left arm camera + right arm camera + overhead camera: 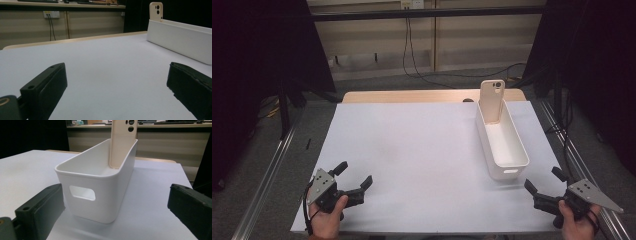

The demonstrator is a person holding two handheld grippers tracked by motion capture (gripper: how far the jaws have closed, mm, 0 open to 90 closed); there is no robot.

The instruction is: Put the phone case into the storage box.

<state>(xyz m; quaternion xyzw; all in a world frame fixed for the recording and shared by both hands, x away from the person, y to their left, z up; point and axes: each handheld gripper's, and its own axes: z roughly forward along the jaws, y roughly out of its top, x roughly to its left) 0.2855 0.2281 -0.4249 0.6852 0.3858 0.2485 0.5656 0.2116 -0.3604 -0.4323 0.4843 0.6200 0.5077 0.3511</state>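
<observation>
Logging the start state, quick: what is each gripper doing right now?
Left gripper: open, holding nothing, low over the white sheet.
Right gripper: open, holding nothing, facing the near end of the white bin.

In the high view, the person's 2 hands come in from the bottom edge, each gripping 1 gripper. The left hand (pixel 328 216) sits at the lower left of the frame, fingers wrapped around the body of the left gripper (pixel 354 176), whose 2 black jaws spread wide apart and point toward the upper right. Its grey plate lies on top, tilted.

The right hand (pixel 576 220) sits at the lower right corner, holding the right gripper (pixel 543 181), jaws likewise parted and pointing toward the upper left.

In each gripper view, the 2 jaws rise from the lower left and lower right corners with a broad gap between them, nothing held.
</observation>
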